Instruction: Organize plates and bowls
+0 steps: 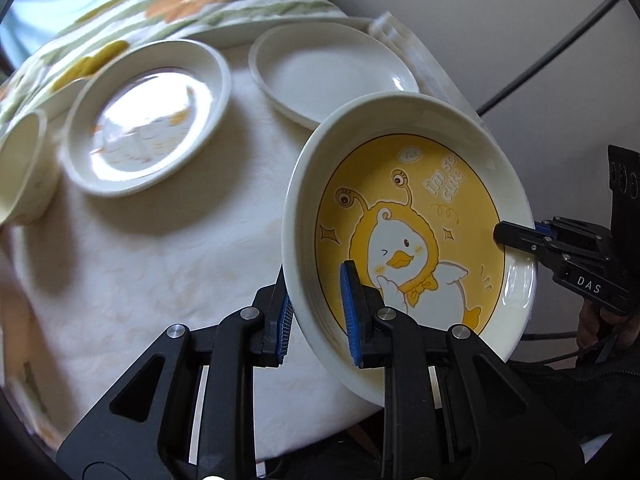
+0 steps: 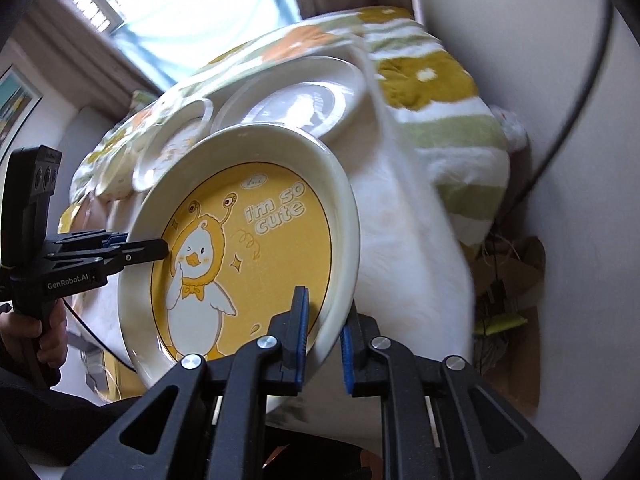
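A white plate with a yellow duck picture (image 1: 420,216) is held tilted above the table's near edge, and it also shows in the right wrist view (image 2: 256,240). My left gripper (image 1: 320,320) is shut on its left rim. My right gripper (image 2: 324,344) is shut on the opposite rim and shows in the left wrist view (image 1: 516,236); the left gripper shows in the right wrist view (image 2: 148,250). On the white table (image 1: 160,264) lie a duck plate (image 1: 148,120), a plain white plate (image 1: 332,68) and a small bowl (image 1: 24,168) at the left edge.
A flowered green, orange and white cloth (image 1: 180,4) lies behind the plates. A white wall with a dark cable (image 1: 560,40) is on the right. In the right wrist view a window (image 2: 192,4) is behind the table and clutter lies on the floor (image 2: 508,280).
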Demonstrator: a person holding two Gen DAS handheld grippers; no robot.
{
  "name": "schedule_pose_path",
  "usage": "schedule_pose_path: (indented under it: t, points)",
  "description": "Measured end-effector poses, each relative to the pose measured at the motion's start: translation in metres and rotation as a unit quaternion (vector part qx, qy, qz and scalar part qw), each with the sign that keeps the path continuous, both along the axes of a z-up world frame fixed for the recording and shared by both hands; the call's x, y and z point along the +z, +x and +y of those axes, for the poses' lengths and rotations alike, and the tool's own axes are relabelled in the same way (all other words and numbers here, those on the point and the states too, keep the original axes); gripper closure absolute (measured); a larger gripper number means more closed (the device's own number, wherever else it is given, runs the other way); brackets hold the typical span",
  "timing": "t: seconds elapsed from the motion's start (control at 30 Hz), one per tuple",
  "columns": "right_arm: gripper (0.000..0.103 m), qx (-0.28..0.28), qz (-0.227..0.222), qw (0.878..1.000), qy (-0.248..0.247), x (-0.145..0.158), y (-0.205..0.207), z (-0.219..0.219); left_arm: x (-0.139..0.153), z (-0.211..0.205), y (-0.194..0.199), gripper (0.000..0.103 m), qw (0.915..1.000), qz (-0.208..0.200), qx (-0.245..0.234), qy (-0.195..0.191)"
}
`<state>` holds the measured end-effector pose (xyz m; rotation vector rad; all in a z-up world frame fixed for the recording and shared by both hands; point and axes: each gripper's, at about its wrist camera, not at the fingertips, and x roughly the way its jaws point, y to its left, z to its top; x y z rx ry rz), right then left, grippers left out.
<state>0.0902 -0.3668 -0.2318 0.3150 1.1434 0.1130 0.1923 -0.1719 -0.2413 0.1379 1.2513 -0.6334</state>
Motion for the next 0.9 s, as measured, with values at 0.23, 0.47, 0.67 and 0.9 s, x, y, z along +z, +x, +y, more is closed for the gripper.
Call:
schedule_pose_path:
  t: [0.23,0.47,0.67,0.9]
  points:
    - [0.090,0.076,-0.008,0.997,0.005,0.010,0.032,0.080,0.009,0.089,-0.012,0.084,0.9973,-0.012,0.072,0.005]
    - [0.090,0.129,0.011,0.991,0.030,-0.018,0.056,0.168,-0.008,0.189,-0.013,0.084,0.9922,0.002,0.122,0.026]
    - [0.090,0.156,0.032,0.987,0.034,-0.045,0.069,0.231,-0.036,0.253,-0.017,0.084,0.9879,0.021,0.151,0.029]
    - [0.090,0.159,0.026,0.987,0.022,-0.059,0.073,0.261,-0.059,0.287,-0.018,0.084,0.9862,0.025,0.163,0.012]
